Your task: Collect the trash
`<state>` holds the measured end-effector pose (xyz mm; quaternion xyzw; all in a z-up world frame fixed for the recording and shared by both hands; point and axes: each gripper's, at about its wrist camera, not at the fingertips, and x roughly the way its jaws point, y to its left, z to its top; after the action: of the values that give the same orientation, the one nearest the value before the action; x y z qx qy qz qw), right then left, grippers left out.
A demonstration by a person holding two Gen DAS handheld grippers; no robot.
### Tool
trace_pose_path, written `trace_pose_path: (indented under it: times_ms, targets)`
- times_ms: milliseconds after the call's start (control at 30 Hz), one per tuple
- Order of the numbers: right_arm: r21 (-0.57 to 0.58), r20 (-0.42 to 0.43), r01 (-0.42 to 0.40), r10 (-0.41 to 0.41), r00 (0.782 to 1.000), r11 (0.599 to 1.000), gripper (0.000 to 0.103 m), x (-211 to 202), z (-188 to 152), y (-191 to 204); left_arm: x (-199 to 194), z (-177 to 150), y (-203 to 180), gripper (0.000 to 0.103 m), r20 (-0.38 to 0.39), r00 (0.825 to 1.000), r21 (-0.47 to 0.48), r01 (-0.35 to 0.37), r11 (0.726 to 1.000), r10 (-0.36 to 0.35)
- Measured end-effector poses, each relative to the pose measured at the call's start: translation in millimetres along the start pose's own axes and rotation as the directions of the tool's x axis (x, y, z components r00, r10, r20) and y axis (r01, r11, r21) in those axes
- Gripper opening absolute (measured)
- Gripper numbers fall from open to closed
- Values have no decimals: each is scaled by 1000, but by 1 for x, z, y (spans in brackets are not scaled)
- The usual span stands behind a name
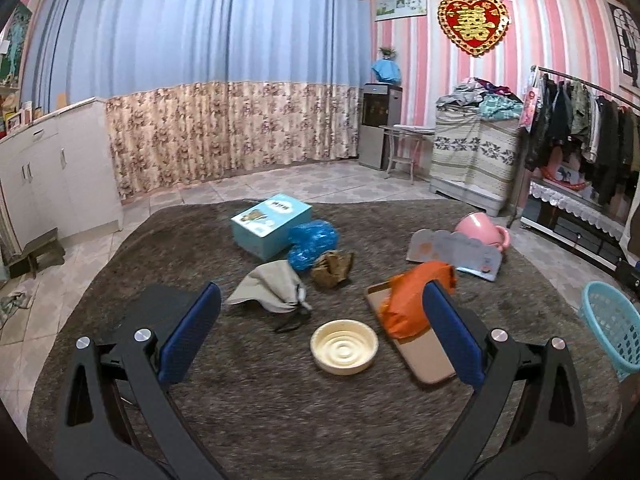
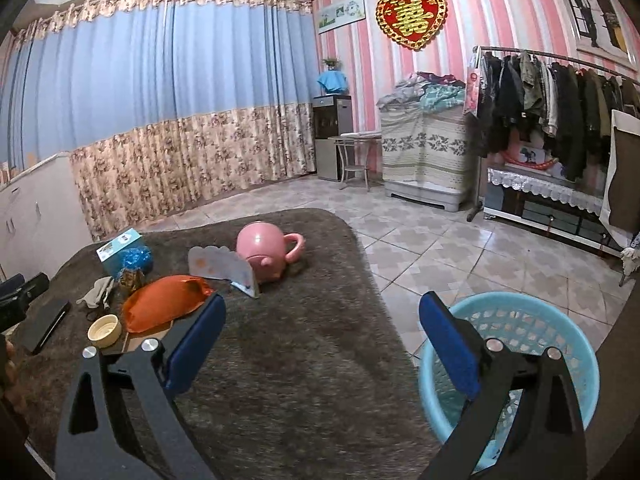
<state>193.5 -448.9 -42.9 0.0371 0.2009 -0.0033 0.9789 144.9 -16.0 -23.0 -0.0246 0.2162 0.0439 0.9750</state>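
Trash on the rug (image 1: 280, 420): one orange bag (image 1: 412, 300), one blue wad (image 1: 312, 242); both tongs (image 1: 320, 332) (image 2: 322, 344) apart.

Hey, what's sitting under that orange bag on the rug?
The orange bag lies on a flat tan tray, covering its far half. The near end of the tray is bare. Whatever else is on the tray beneath the bag is hidden.

A dark brown shaggy cloth (image 1: 280, 420) covers the surface. On it lie a light blue cardboard box (image 1: 270, 224), a crumpled grey cloth (image 1: 268, 290), a cream round bowl (image 1: 344, 346), a beige flat tray (image 1: 424, 360) and a pink ceramic teapot (image 1: 482, 230).
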Motion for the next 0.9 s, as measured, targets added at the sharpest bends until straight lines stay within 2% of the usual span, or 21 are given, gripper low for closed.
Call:
trace_pose_path:
  times_ms: [367,567,733,900]
  targets:
    - [-49,-46,7,-9,999,999,95,24,-6,26,17,-11,31,98,-38,999,-30,-34,999,33]
    - [-92,-83,-18,10,997,996,95,40,-12,49,31,-23,45,98,-70,997,-39,-43,998,40]
    - [-175,-129,-16,-7,992,984,95,54,-21,74,48,-32,45,98,-131,991,-75,1,997,-11]
    - [-186,-149,-16,-12,989,982,95,59,-24,78,71,-37,23,98,-192,979,-36,64,997,-69]
